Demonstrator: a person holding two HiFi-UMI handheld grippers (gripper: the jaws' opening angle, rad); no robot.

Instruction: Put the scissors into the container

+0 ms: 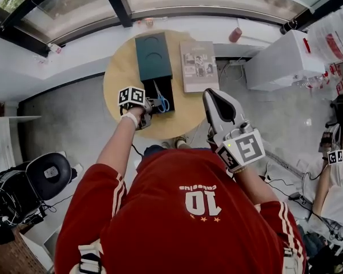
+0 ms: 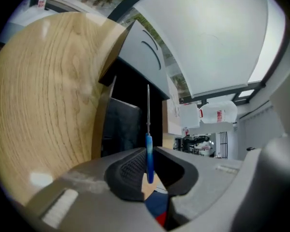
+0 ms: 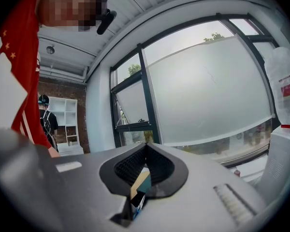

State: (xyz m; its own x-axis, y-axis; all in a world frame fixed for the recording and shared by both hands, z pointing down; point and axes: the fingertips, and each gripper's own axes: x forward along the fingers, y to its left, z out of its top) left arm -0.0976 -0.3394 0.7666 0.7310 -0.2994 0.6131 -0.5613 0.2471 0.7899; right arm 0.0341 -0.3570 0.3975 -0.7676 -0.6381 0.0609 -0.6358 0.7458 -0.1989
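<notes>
My left gripper point(image 2: 149, 153) pinches the thin blue-handled scissors point(image 1: 162, 100) over the dark rectangular container point(image 1: 151, 53), its well open; right gripper point(image 3: 145, 149) closed, empty.

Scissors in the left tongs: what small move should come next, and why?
Probably ease the left tongs down, tip first, toward the open dark compartment of the container. The tongs grip the scissors by the blue handle, the blades point at that opening, and the scissors do not look to be resting inside yet, so letting go now seems too soon.
</notes>
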